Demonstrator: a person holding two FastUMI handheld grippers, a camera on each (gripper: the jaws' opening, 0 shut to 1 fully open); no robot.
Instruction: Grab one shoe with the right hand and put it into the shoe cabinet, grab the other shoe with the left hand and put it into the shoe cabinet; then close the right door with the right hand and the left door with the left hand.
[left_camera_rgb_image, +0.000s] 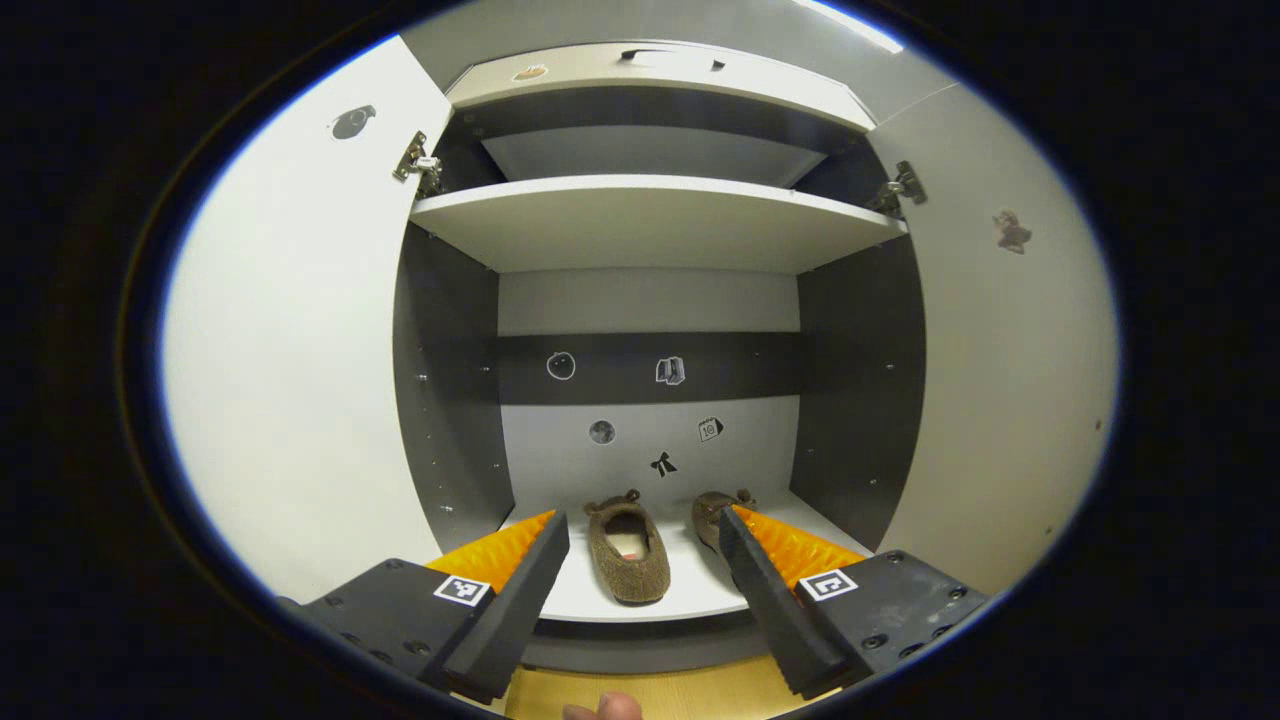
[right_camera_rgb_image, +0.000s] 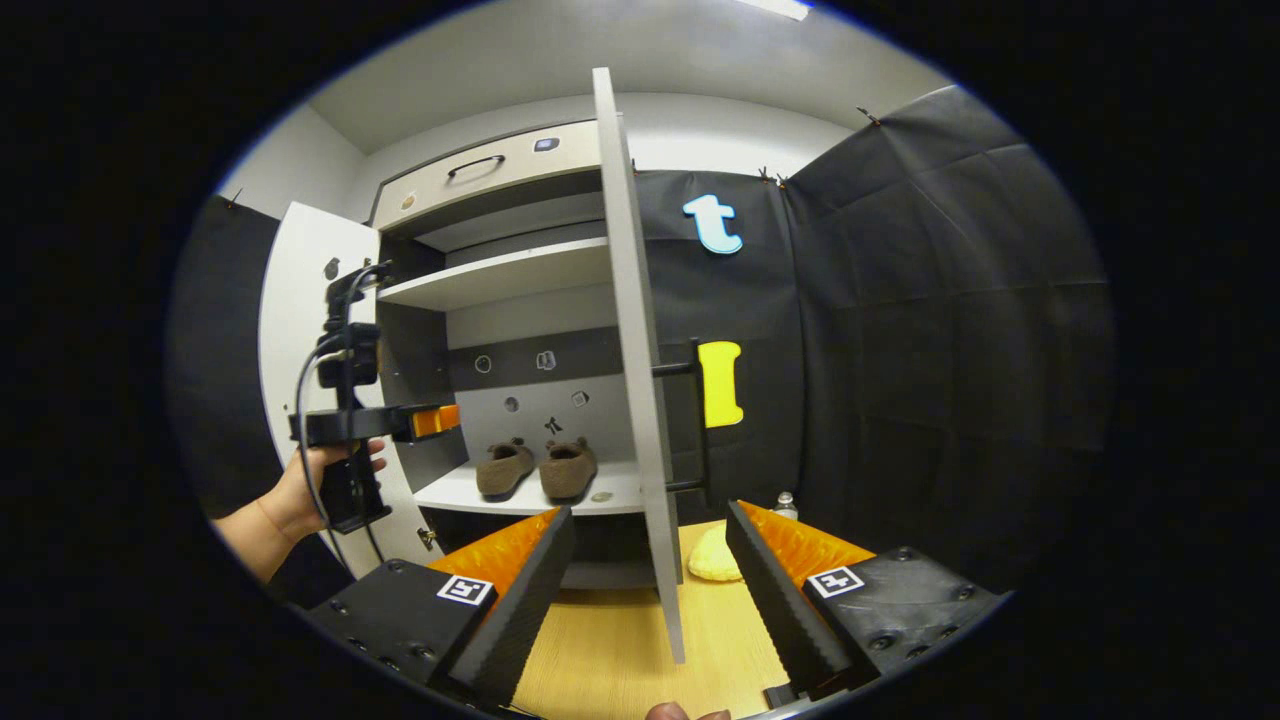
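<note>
Two brown fuzzy shoes, the left shoe (left_camera_rgb_image: 627, 552) and the right shoe (left_camera_rgb_image: 713, 515), are lying side by side, toes inward, on the bottom shelf of the shoe cabinet (left_camera_rgb_image: 650, 215), whose left door (left_camera_rgb_image: 290, 380) and right door (left_camera_rgb_image: 1000, 380) are standing open

Black cloth wall (right_camera_rgb_image: 900, 300) behind, pale wooden floor (right_camera_rgb_image: 610, 650) below, white ceiling with a light strip (right_camera_rgb_image: 775, 8)
</note>
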